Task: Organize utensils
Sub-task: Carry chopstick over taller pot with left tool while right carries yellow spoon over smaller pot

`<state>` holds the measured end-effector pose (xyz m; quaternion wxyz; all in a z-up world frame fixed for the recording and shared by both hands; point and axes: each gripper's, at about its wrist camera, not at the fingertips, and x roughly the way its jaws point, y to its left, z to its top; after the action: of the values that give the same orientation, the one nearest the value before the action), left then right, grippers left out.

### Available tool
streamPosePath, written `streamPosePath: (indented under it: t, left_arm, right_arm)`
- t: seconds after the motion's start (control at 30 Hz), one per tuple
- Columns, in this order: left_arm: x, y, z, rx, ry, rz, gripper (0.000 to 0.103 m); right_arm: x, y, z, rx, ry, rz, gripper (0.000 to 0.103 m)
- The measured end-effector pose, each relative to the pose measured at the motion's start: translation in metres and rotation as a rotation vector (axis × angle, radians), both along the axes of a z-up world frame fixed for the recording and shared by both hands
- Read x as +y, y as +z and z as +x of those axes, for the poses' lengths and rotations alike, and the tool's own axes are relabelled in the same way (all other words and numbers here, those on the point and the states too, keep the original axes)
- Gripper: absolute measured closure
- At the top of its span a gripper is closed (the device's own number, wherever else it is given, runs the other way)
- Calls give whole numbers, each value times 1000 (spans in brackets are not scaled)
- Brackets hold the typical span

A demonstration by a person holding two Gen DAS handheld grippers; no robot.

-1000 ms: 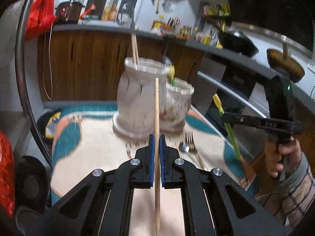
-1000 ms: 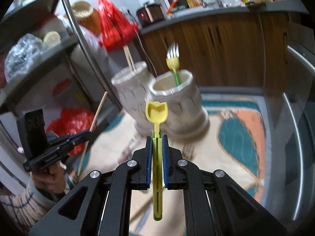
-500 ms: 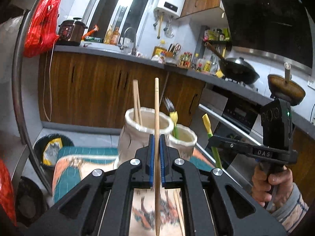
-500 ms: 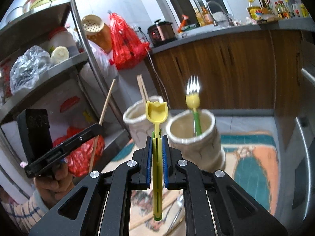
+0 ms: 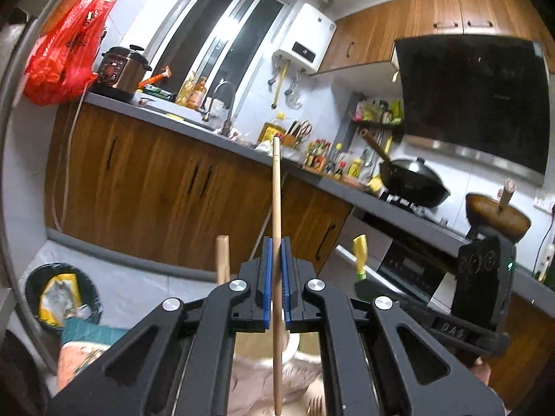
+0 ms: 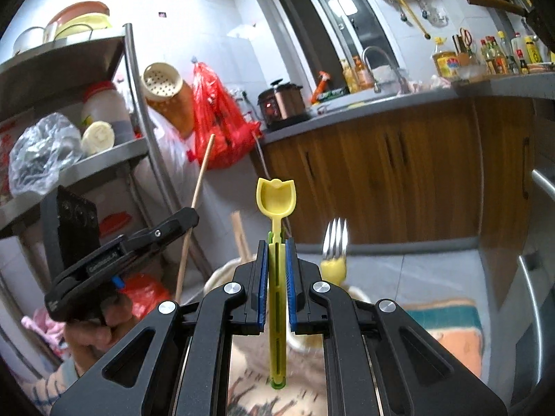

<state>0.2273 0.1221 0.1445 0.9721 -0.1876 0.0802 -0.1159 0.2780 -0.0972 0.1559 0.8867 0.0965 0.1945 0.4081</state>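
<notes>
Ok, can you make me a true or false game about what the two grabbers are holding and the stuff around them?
1. The left gripper is shut on a wooden chopstick. True.
2. The right gripper holds a metal knife. False: it is shut on a yellow plastic spoon.
3. A fork with a yellow handle stands tines up beside the right gripper. True.
4. The red plastic bag lies on the floor. False: it hangs up high by the metal shelf rack.
5. The wok is white. False: it is black.
</notes>
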Motion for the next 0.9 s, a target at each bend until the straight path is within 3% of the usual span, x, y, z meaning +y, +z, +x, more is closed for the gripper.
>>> streamPosePath:
  t: [0.23, 0.37, 0.57, 0.9]
  left_arm:
    - [-6, -2, 29, -38, 7, -14, 99]
    - [-3, -7, 36, -55, 59, -11, 99]
    - [1, -19, 47, -52, 110, 2, 99]
    - [-21, -42, 15, 13, 106, 164, 99]
  right_arm:
    - [5, -6, 23, -12, -63, 20, 93]
    - [7, -13, 30, -29, -111, 6, 93]
    - [19, -25, 28, -70, -144, -84, 93]
    - [17, -39, 13, -72, -151, -167, 92]
